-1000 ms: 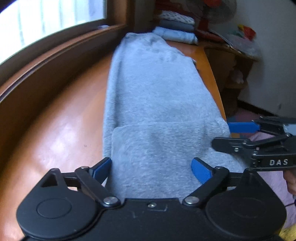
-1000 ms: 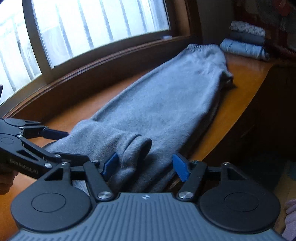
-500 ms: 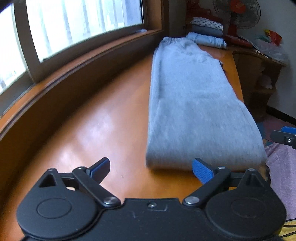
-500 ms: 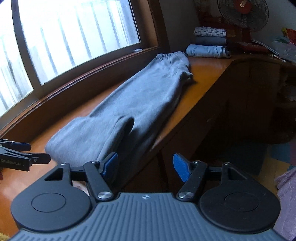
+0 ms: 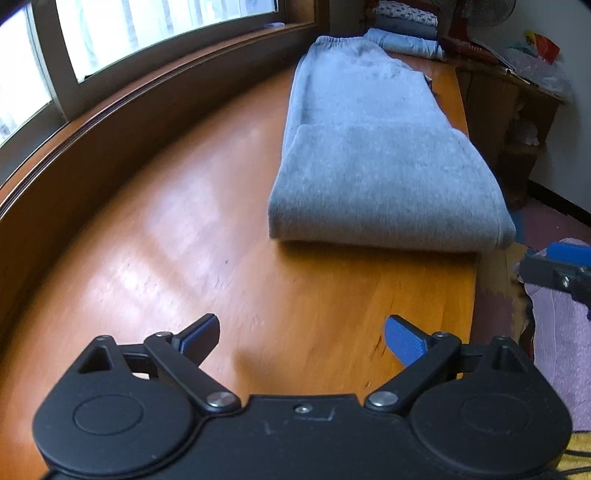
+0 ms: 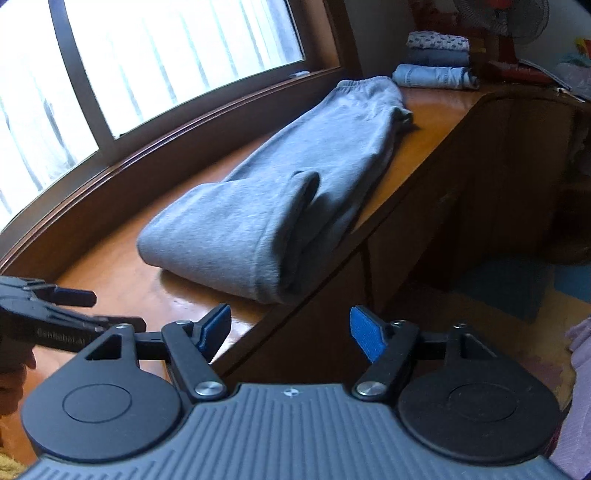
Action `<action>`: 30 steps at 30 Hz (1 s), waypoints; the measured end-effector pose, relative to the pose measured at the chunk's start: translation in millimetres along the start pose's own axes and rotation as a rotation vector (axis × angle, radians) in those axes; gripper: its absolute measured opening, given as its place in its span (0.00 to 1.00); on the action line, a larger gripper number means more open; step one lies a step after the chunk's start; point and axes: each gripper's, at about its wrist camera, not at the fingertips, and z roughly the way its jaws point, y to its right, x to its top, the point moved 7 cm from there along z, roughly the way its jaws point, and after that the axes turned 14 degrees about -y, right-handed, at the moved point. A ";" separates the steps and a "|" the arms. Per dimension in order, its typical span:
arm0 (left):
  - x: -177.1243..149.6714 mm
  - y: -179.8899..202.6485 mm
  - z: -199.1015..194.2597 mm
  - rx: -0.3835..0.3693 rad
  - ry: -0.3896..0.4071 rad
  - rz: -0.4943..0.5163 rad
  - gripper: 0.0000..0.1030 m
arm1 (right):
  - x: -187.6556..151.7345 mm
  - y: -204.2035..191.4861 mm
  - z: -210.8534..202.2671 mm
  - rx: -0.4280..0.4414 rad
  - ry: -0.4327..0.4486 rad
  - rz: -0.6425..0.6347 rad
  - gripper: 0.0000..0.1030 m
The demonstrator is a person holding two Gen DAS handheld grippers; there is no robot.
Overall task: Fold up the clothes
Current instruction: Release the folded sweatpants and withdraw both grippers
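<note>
Grey sweatpants [image 5: 373, 147] lie lengthwise on the wooden table [image 5: 184, 240], the leg end folded back over the middle, waistband at the far end. They also show in the right wrist view [image 6: 280, 199]. My left gripper [image 5: 301, 338] is open and empty, over bare table short of the fold. My right gripper [image 6: 290, 328] is open and empty, off the table's front edge near the fold's corner. The right gripper shows in the left wrist view [image 5: 561, 269], and the left gripper in the right wrist view [image 6: 55, 314].
A window and wooden sill [image 5: 147, 85] run along the table's left side. Folded clothes [image 6: 436, 75] are stacked at the far end beside a fan [image 6: 498, 22]. A wooden shelf unit [image 5: 517, 122] stands right of the table. Purple cloth [image 5: 561, 350] lies low at right.
Both grippers have let go of the leg end and drawn back from the sweatpants. The folded leg now rests on the garment.
</note>
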 end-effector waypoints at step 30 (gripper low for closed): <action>31.6 -14.9 23.6 -0.128 0.130 0.229 0.86 | -0.3 -41.2 35.0 -0.088 -0.069 -0.194 0.72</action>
